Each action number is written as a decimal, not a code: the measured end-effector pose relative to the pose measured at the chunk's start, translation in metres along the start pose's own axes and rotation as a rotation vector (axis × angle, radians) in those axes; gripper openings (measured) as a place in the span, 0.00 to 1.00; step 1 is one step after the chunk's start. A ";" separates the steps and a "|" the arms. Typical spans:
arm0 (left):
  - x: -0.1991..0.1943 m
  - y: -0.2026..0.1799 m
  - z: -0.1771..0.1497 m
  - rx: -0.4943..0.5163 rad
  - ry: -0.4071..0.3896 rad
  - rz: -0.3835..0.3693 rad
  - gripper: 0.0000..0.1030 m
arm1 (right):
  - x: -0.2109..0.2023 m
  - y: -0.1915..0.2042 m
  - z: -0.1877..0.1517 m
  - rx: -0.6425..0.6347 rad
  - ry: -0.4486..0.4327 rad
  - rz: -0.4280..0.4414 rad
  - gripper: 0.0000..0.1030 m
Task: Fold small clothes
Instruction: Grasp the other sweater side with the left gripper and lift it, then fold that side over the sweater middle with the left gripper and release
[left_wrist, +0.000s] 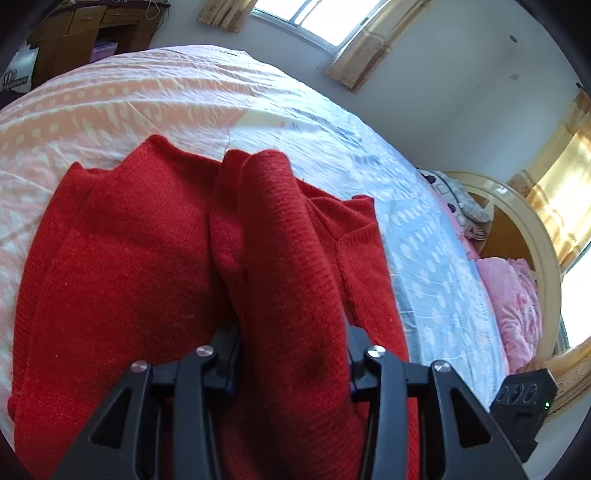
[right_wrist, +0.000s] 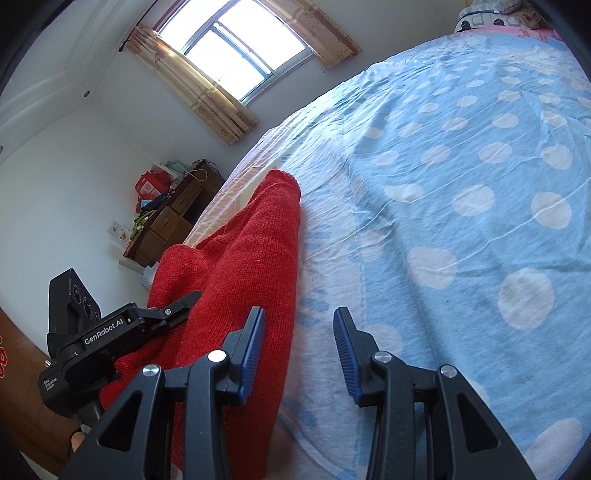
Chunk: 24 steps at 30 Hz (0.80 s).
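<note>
A red knitted sweater (left_wrist: 122, 258) lies spread on the bed. A thick fold of the sweater, perhaps a sleeve, runs from the far side down between the jaws of my left gripper (left_wrist: 291, 354). The knit fills the whole gap and bulges over both fingers, so the gripper is shut on it. In the right wrist view the sweater (right_wrist: 255, 258) lies to the left, with the left gripper (right_wrist: 177, 306) on its edge. My right gripper (right_wrist: 299, 347) hovers over the sheet just right of the sweater. It is open with nothing between its blue pads (right_wrist: 255, 343).
The bed sheet (right_wrist: 461, 166) is blue with white dots, turning pink (left_wrist: 92, 107) on the far left. A pink blanket (left_wrist: 513, 306) and a curved headboard (left_wrist: 535, 236) lie at the right. A cluttered wooden dresser (right_wrist: 173, 218) and a window (right_wrist: 236, 48) stand beyond the bed.
</note>
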<state>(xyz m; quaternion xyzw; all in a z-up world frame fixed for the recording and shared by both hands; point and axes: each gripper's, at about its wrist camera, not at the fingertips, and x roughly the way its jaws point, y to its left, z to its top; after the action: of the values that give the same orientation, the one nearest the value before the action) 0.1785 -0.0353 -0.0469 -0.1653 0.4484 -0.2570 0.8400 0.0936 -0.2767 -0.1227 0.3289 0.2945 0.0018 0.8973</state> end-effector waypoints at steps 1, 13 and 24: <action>0.001 -0.002 0.000 0.019 -0.002 0.019 0.42 | 0.000 0.000 0.000 0.000 0.000 0.000 0.39; -0.009 -0.013 0.000 0.098 -0.008 0.094 0.22 | 0.000 0.000 -0.001 -0.004 0.000 -0.006 0.39; -0.041 -0.014 0.012 0.182 -0.054 0.104 0.21 | -0.012 -0.007 0.001 0.028 -0.041 0.073 0.39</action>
<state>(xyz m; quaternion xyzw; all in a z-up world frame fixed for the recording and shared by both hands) 0.1655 -0.0220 -0.0063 -0.0717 0.4083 -0.2480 0.8756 0.0831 -0.2851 -0.1197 0.3520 0.2641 0.0235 0.8977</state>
